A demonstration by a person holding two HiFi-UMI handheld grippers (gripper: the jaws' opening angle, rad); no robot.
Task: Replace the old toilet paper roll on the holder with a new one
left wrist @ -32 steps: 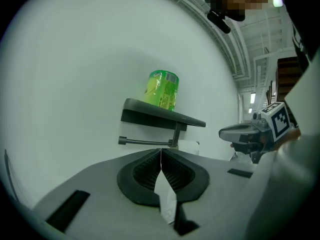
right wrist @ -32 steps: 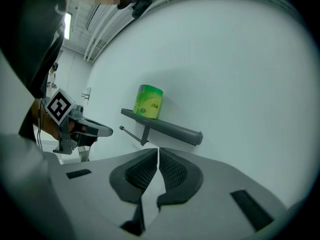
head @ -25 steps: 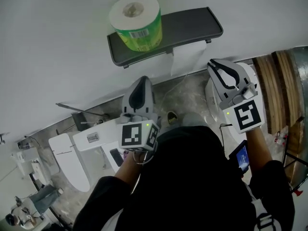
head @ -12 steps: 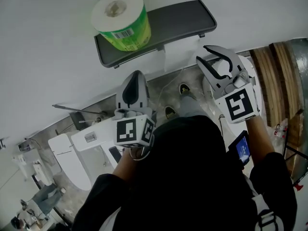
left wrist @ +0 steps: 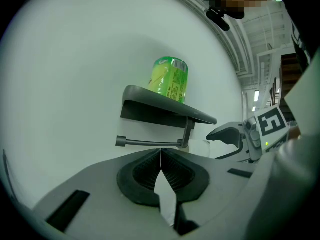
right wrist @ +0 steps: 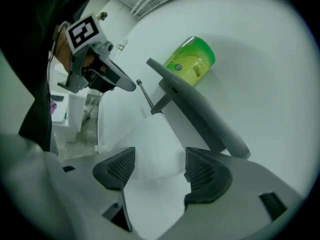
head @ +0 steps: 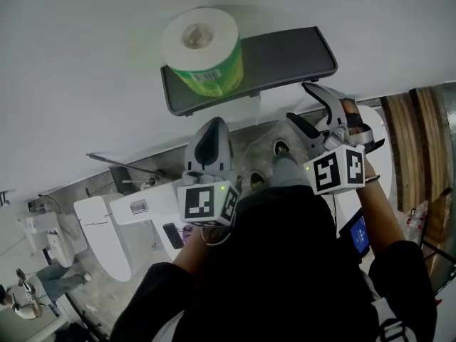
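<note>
A new roll in green wrap stands on the left end of the dark grey holder shelf, and shows too in the left gripper view and the right gripper view. The holder bar under the shelf looks bare. A loose white paper sheet hangs below the holder and reaches between my right gripper's jaws. Those jaws have just been opening, and the pads stand apart from the paper. In the head view the right gripper is under the shelf's right end. My left gripper points at the wall below the shelf, shut.
The white wall fills the upper part of the head view. A white toilet stands at lower left, another white fixture sits behind the right hand. Wooden planks lie at right. A lit screen hangs at the person's side.
My right gripper has rolled over, sunk a little and shifted left under the shelf. Its jaws have gone from shut to wide apart. The left gripper has stayed in place.
</note>
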